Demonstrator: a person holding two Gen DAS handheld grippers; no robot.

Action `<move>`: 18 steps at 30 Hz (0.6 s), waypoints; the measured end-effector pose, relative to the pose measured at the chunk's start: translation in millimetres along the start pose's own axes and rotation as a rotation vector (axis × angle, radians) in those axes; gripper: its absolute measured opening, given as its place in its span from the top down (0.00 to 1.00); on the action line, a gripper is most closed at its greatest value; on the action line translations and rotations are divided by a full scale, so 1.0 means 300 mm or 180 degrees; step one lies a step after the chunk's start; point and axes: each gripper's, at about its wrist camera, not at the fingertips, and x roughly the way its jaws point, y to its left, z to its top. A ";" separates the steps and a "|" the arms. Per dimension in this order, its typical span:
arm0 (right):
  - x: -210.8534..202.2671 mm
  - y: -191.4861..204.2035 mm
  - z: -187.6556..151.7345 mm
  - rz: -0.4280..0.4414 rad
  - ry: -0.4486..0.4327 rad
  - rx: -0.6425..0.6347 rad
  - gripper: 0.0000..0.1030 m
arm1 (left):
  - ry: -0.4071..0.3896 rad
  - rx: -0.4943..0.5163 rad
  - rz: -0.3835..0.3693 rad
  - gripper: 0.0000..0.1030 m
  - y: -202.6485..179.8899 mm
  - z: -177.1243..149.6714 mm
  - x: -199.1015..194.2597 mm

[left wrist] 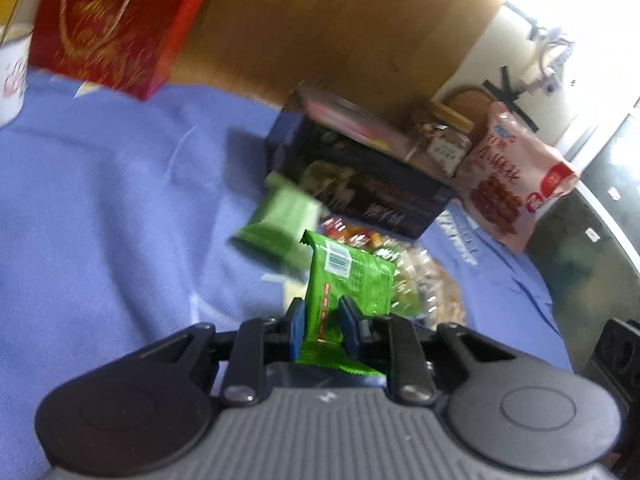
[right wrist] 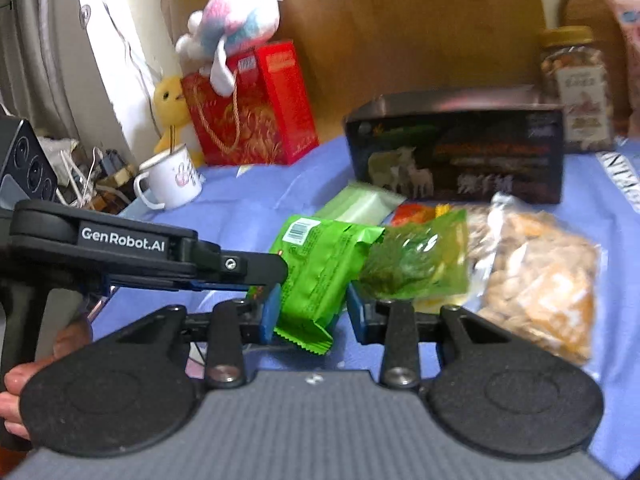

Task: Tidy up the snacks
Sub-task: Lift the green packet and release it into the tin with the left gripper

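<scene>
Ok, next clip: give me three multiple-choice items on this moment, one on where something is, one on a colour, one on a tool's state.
1. Where does the white mug stand?
A. On a chair.
B. On the blue cloth, near the red gift box.
C. Hanging from a hook.

2. What colour is the packet between the fingers of the left tool?
A. Red.
B. Pink.
C. Green.

3. What state is the left tool in?
A. Shut on the packet.
B. Wide open with nothing in it.
C. Shut on the white mug.

Answers:
1 B, the right wrist view shows it sitting on the cloth just left of the box.
2 C, the wrapper is bright green in both views.
3 A, both blue pads press on the packet.
</scene>
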 end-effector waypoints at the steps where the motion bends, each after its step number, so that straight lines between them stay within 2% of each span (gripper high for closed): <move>1: -0.006 -0.002 0.012 -0.0020 -0.0066 0.0018 0.62 | -0.0039 0.0039 -0.0018 0.82 -0.019 0.015 -0.002; 5: -0.022 -0.029 0.091 -0.0127 -0.0346 0.0022 0.62 | -0.0175 0.0180 -0.0073 0.82 -0.095 0.121 0.018; 11: 0.060 -0.143 0.323 -0.0230 -0.0577 0.0051 0.62 | -0.0393 0.0264 -0.0144 0.82 -0.156 0.380 0.150; 16: 0.240 -0.251 0.467 -0.0244 -0.0412 0.0116 0.61 | -0.0402 0.0276 0.0150 0.82 -0.144 0.513 0.313; 18: 0.319 -0.285 0.484 -0.0230 -0.0168 0.0164 0.61 | -0.0253 0.0272 0.0333 0.82 -0.125 0.522 0.378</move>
